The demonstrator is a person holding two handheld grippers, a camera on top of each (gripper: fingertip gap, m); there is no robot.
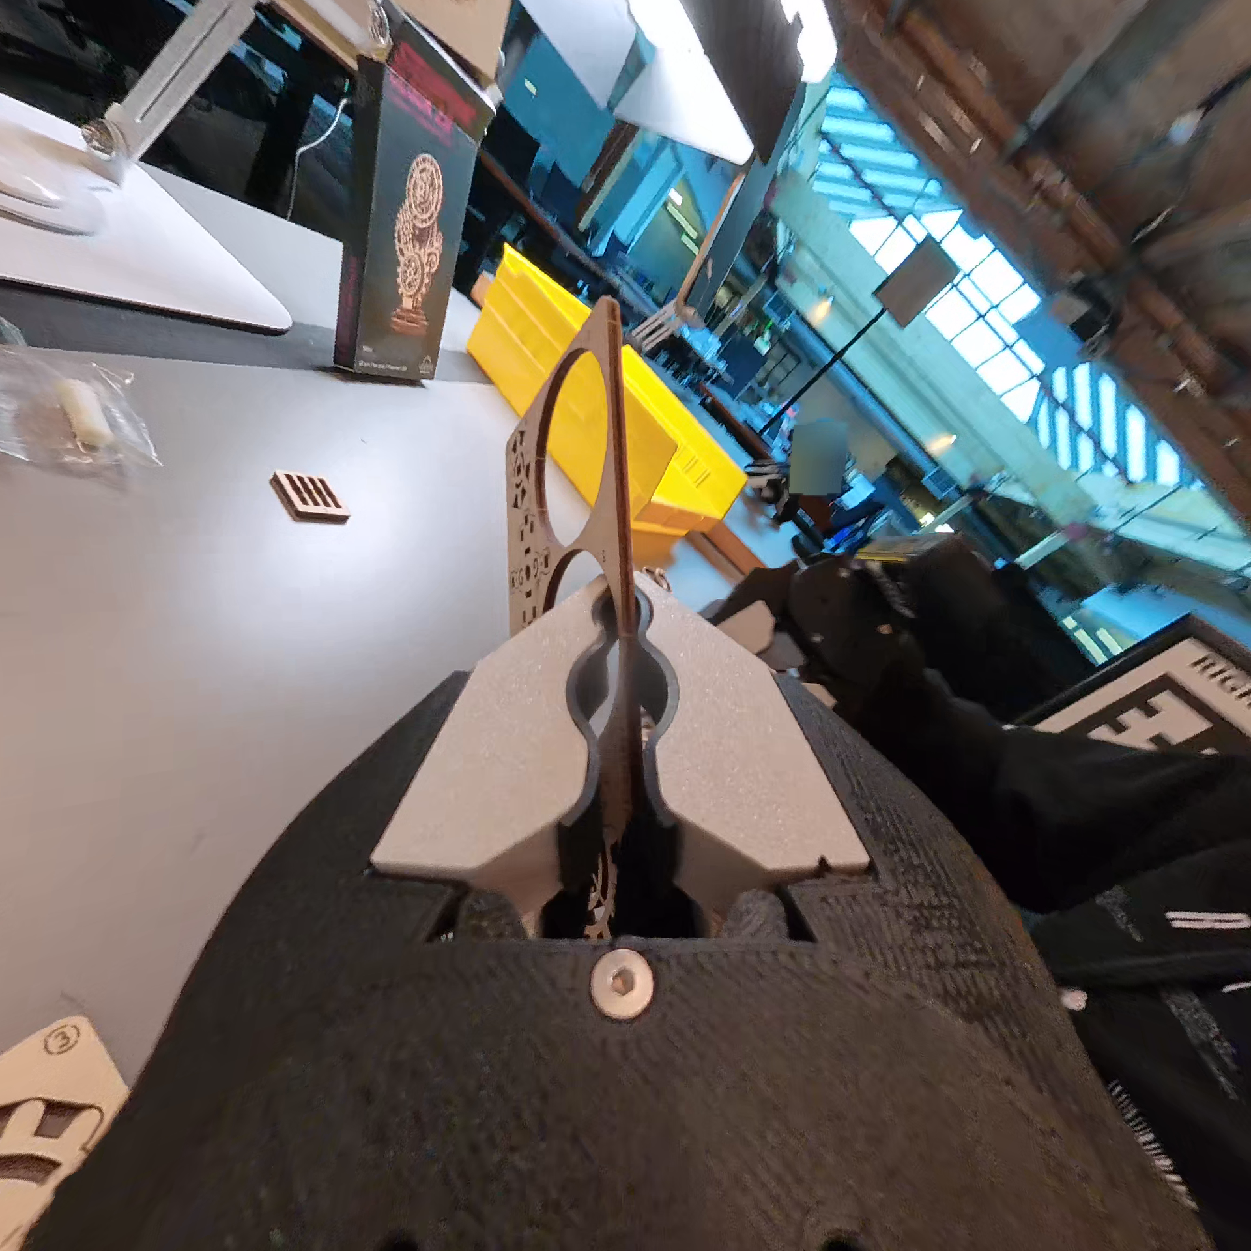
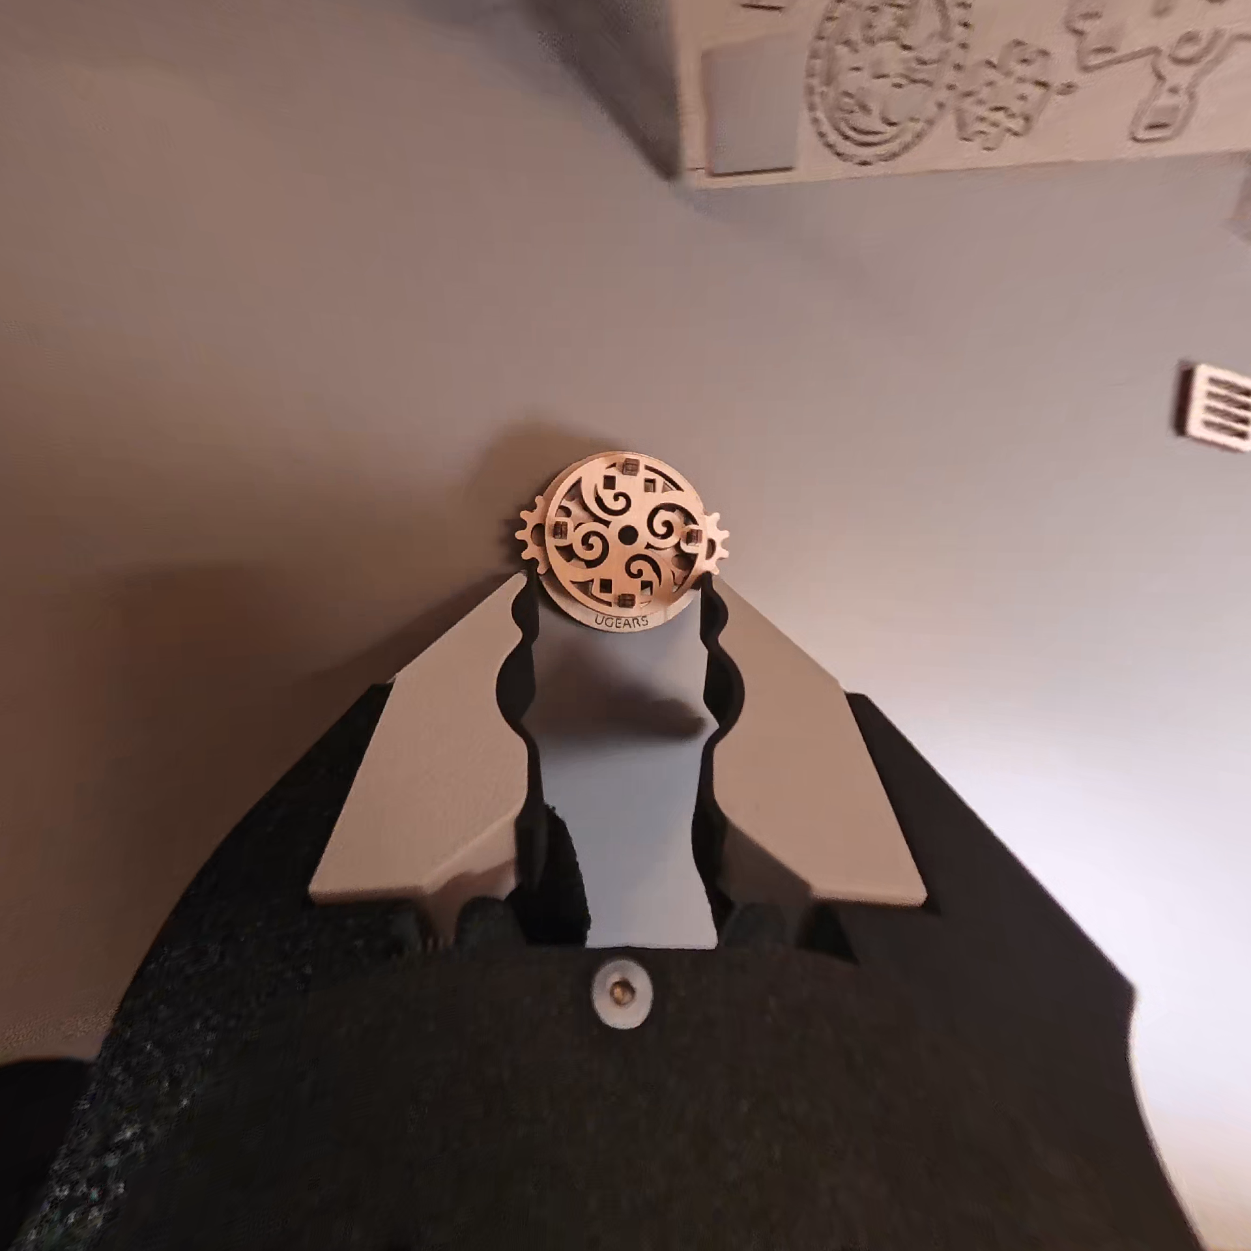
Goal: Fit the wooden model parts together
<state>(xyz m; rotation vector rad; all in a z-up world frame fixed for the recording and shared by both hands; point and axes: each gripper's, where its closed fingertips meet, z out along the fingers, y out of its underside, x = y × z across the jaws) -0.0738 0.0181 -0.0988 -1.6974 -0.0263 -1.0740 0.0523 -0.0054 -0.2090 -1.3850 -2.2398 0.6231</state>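
The left gripper (image 1: 626, 633) was clamped on a thin wooden panel (image 1: 612, 474) with two round cut-outs, held edge-on and jutting forward past the fingertips; its lower end ran back between the fingers and vanished into the dark of the gripper body. To the left of it the grey counter (image 1: 203, 609) lay open, with only a small slotted wooden piece (image 1: 310, 497) resting flat and a clear plastic bag (image 1: 68, 416) farther left, cut off by the frame edge. Ahead stood a dark upright box (image 1: 406, 223), and just past the panel yellow bins (image 1: 609, 420) sat at the counter's far edge. To the right, the other gripper's black body was partly visible (too dark to make out its fingers). The right gripper (image 2: 619, 589) pointed down at the counter with its fingers apart, their tips just beside the lower rim of a round wooden gear assembly (image 2: 626, 538) lying flat; whether the tips touched it could not be told. Bare counter surrounded the assembly on the left and ahead; a wooden sheet (image 2: 948, 88) with engraved parts lay ahead to the right, blurred and cropped.
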